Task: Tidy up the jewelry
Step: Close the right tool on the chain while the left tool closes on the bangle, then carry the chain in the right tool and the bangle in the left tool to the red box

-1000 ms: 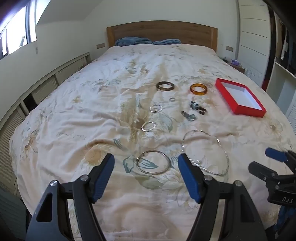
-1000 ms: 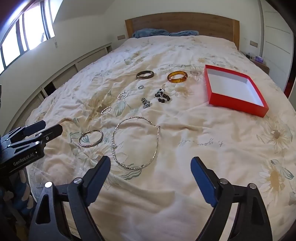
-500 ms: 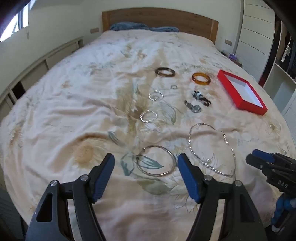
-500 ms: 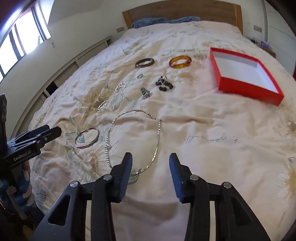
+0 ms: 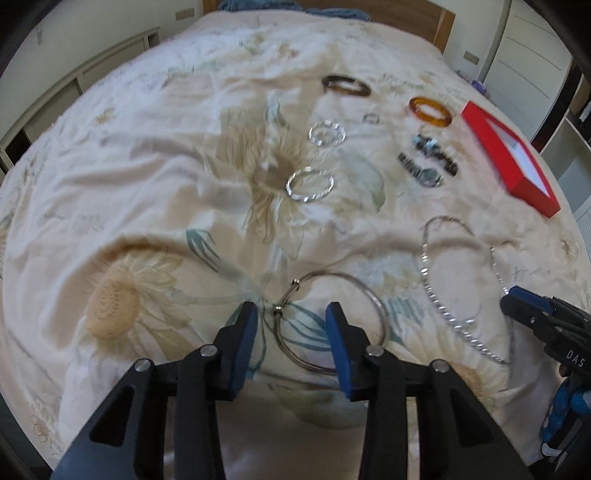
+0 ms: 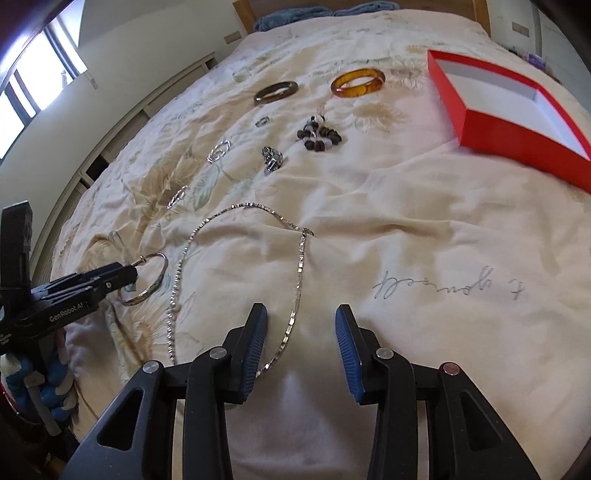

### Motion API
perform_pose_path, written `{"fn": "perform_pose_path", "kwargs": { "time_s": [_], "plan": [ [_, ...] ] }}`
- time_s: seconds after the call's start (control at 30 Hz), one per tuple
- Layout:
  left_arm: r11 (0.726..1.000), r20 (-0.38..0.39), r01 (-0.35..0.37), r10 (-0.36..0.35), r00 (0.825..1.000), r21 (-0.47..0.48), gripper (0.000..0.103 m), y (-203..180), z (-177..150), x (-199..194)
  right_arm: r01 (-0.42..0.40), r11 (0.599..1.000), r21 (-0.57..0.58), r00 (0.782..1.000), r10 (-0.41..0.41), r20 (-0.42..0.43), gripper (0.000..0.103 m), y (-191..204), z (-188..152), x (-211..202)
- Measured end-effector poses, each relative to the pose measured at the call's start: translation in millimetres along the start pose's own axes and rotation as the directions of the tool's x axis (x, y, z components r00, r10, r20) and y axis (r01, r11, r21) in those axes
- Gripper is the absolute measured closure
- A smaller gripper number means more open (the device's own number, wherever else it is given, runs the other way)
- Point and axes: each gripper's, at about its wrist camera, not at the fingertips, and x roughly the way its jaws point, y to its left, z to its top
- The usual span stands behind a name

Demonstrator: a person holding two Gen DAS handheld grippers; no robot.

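Observation:
Jewelry lies spread on a floral bedspread. My left gripper (image 5: 291, 328) is open, low over the bed, with its fingers on either side of the near left part of a large silver hoop (image 5: 373, 302). The hoop also shows in the right wrist view (image 6: 149, 288). My right gripper (image 6: 299, 332) is open, straddling the near end of a silver chain necklace (image 6: 299, 266). The necklace also shows in the left wrist view (image 5: 432, 295). An open red box (image 6: 517, 136) with a white inside lies at the right.
Farther up the bed lie a brown bangle (image 6: 275, 92), an amber bangle (image 6: 356, 83), a dark bead bracelet (image 6: 319, 138), two clear bracelets (image 5: 327, 134) (image 5: 310, 184) and a small ring (image 5: 371, 118). A wooden headboard (image 6: 369, 3) stands behind. Cupboards line the left wall.
Both grippers have dropped closer to the bed and moved forward. The left gripper's jaws have narrowed around the hoop. The right gripper's jaws stand wider than half a second ago, over the necklace.

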Motion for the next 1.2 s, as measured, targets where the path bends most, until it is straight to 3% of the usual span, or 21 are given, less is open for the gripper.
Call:
{"fn": "perform_pose_path", "kwargs": {
  "time_s": [0.33, 0.6, 0.73, 1.2],
  "plan": [
    [0.996, -0.125, 0.071, -0.077, 0.989, -0.056, 0.088, 11, 2, 31, -0.031, 0.999, -0.023, 0.999, 0.030, -0.032, 0.065, 2, 14, 25],
    [0.993, -0.140, 0.090, -0.099, 0.985, -0.071, 0.091, 13, 6, 39, -0.084, 0.996, -0.020, 0.995, 0.083, -0.061, 0.086, 5, 26, 53],
    [0.995, -0.113, 0.076, -0.082, 0.990, -0.060, 0.097, 11, 6, 33, -0.088, 0.996, 0.002, 0.995, 0.088, -0.052, 0.100, 5, 26, 48],
    [0.999, 0.050, 0.045, -0.043, 0.998, -0.029, 0.100, -4, 2, -33, -0.113, 0.992, -0.049, 0.986, 0.118, 0.115, 0.100, 26, 20, -48]
  ]
}}
